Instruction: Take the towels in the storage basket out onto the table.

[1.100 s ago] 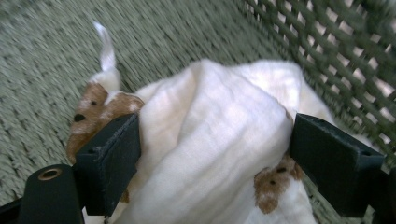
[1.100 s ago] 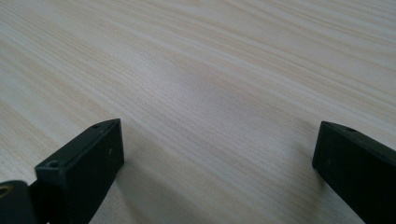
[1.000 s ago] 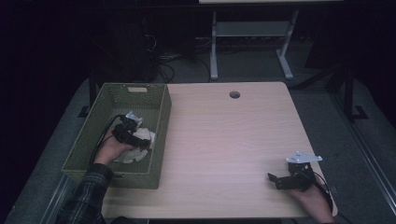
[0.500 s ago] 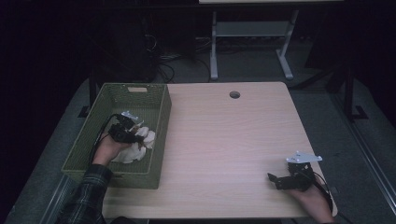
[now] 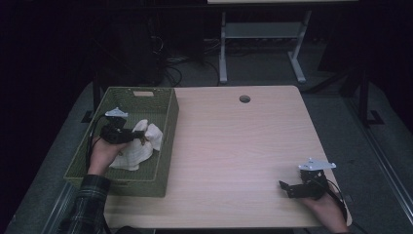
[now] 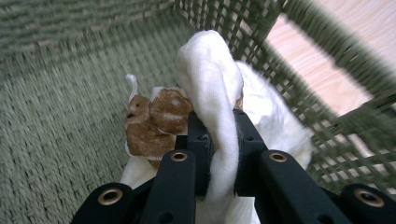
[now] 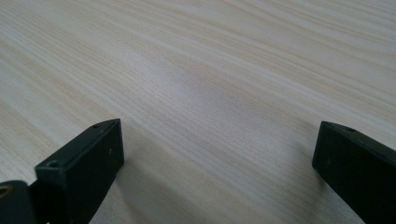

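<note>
A white cloth with a brown printed patch lies inside the green woven basket at the table's left. My left gripper is in the basket, shut on a raised fold of the white cloth, which stands up between the two black jaws. My right gripper rests near the table's front right corner, open, with bare wood between its fingers.
The light wooden table has a round cable hole at the back. Beyond it stands a metal table frame with cables on the dark floor.
My left gripper has lifted and shifted slightly right inside the basket, pulling a fold of the cloth up with it. The right gripper has stayed put.
</note>
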### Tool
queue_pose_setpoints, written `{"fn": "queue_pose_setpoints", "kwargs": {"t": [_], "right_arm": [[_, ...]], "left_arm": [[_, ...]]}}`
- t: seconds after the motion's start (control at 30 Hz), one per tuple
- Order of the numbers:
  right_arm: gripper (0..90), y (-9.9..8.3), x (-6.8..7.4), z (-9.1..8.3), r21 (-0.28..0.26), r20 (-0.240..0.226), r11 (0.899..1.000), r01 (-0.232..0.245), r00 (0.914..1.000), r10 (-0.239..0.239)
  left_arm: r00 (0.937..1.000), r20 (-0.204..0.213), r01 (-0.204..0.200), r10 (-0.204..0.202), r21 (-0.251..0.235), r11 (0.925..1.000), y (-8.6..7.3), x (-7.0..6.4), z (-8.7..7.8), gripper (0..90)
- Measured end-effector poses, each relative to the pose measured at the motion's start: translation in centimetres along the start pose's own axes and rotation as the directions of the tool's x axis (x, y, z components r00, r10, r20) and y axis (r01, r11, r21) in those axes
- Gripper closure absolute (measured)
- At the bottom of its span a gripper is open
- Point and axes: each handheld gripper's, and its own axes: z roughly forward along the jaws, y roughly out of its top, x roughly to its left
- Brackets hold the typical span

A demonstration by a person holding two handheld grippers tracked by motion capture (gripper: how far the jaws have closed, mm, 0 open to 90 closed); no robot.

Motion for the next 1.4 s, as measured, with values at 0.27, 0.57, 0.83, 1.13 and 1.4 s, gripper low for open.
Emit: {"fn": "queue_pose_setpoints", "kwargs": {"t": [0.27, 0.57, 0.83, 1.13, 1.4], "right_arm": [[1.6, 0.0, 0.0, 0.0, 0.000, 0.000, 1.000, 0.000, 1.0000, 0.000], [1.6, 0.0, 0.0, 0.0, 0.000, 0.000, 1.000, 0.001, 1.0000, -0.001], [1.6, 0.0, 0.0, 0.0, 0.000, 0.000, 1.000, 0.000, 1.0000, 0.000], [1.6, 0.0, 0.0, 0.0, -0.001, 0.000, 1.000, 0.000, 1.0000, 0.000], [1.6, 0.0, 0.0, 0.0, 0.000, 0.000, 1.000, -0.001, 1.0000, 0.001]], "left_arm": [[0.9999, 0.013, -0.001, 0.002, -0.114, 0.9935, 1.4, -0.7, -2.9, 80.3], [0.9995, 0.032, 0.008, -0.003, -0.187, 0.9824, 3.2, -1.4, -5.4, 80.4], [0.9983, 0.055, -0.004, 0.017, -0.236, 0.9717, 4.9, -2.1, -7.0, 80.4], [0.9953, 0.092, -0.003, 0.031, -0.295, 0.9556, 6.9, -3.5, -8.8, 80.5], [0.9889, 0.130, -0.023, 0.073, -0.348, 0.9372, 9.3, -5.4, -10.2, 80.5]]}}
